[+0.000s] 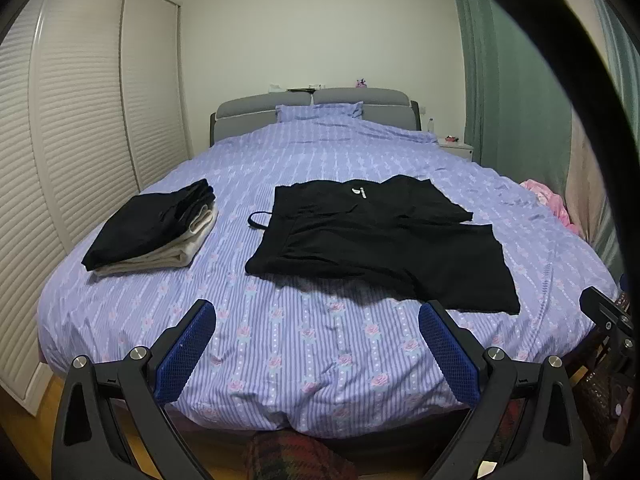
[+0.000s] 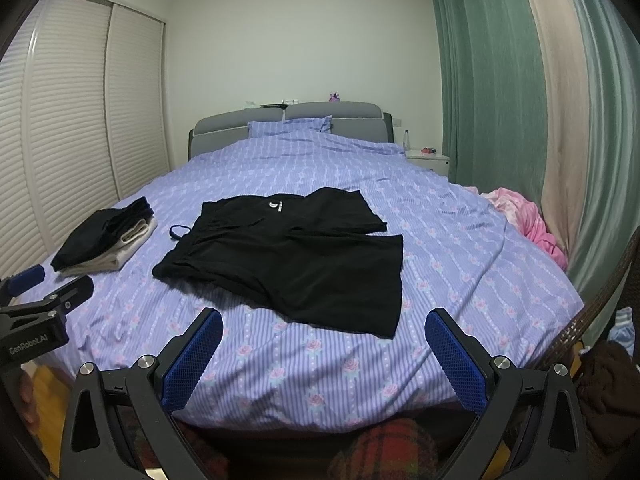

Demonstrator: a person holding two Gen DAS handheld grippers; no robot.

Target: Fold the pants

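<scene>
- Lilac striped bedding with small pink roses covers a wide bed [image 2: 460,248] that fills both views; everything below is placed relative to this bed.
- Green and cream curtains [image 2: 492,80] hang along the bed's right side, and pale louvred wardrobe doors [image 1: 80,120] stand along its left side.
- Grey padded headboard [image 2: 288,120] closes the far end, with a matching lilac pillow [image 2: 290,126] against it.
- Black pants [image 2: 296,252], short-legged, lie spread flat near the middle of the bed toward its foot, waistband to the left, legs to the right. A small white logo faces up and a drawstring loop [image 2: 178,231] trails off the waistband. Laid open like this, they look ready for a first fold, which has not yet been made.
- Stack of folded clothes [image 1: 152,228], black on top of cream, sits on the bed's left side, well apart from the pants; probably finished pieces set out of the way.
- Pink crumpled fabric [image 2: 524,216] lies at the bed's right edge by the curtains.
- Left gripper [image 1: 316,328] hovers over the foot of the bed, blue-padded fingers spread wide, holding nothing, short of the pants' near hem.
- Right gripper [image 2: 324,338] hovers likewise at the foot, fingers wide apart and empty, aimed at the nearer leg, likely poised to pinch an edge.
</scene>
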